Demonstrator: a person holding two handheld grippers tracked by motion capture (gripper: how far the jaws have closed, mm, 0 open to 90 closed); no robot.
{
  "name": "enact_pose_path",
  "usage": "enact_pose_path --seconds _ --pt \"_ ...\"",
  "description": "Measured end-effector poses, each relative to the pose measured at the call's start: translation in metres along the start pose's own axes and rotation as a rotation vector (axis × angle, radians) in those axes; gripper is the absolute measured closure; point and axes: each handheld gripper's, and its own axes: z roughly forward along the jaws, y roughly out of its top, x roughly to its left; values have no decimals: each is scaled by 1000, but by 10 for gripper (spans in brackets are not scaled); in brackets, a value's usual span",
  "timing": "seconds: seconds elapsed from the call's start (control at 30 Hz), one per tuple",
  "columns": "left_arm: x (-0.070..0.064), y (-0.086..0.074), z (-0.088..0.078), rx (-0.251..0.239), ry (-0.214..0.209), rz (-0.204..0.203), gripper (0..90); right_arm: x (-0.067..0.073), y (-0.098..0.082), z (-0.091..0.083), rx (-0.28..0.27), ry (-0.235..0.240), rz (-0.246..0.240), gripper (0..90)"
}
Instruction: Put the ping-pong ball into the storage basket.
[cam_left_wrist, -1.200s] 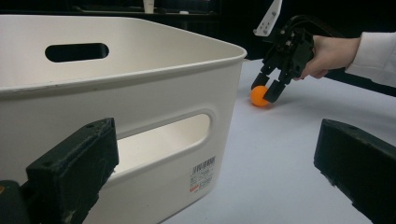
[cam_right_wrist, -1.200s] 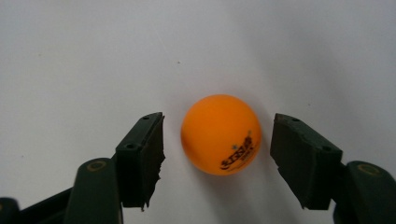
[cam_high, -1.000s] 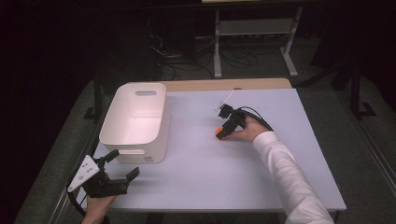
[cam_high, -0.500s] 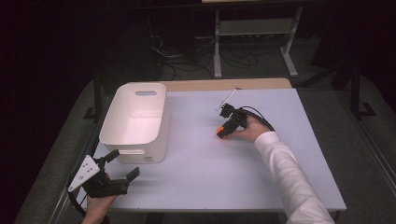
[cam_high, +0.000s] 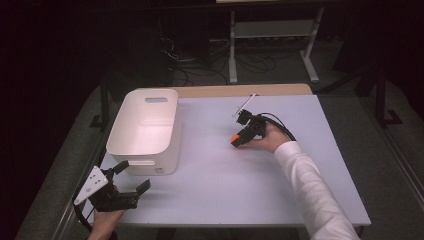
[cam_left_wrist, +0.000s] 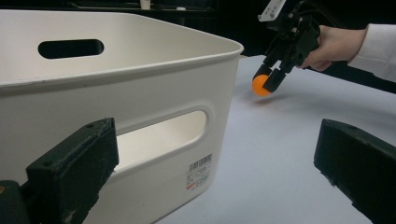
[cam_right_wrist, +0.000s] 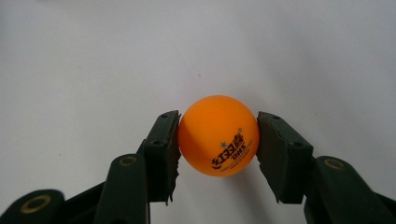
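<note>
With the right hand-held gripper (cam_right_wrist: 218, 140) clamped on the orange ball (cam_right_wrist: 218, 135) right of the white bin (cam_high: 145, 127), lift gently, keeping the squeeze steady; the left hand-held gripper (cam_high: 131, 177) stands apart.

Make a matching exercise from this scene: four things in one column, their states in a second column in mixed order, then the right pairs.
Things:
1. orange ball
2. white bin
3. left gripper
4. right gripper

States:
A. jaws open, nothing between them
B. clamped between two black jaws
C. standing empty on the table
D. closed on something round

Pairs: 1-B, 2-C, 3-A, 4-D
</note>
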Motion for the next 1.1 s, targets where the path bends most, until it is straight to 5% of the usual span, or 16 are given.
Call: enact_pose_path --seconds 0.67,1.1 --pt "-1 -1 2 14 -3 13 0 26 7 -27 -89 43 -73 494" --pt "-1 0 2 15 -2 14 0 32 8 -39 -103 39 -76 495"
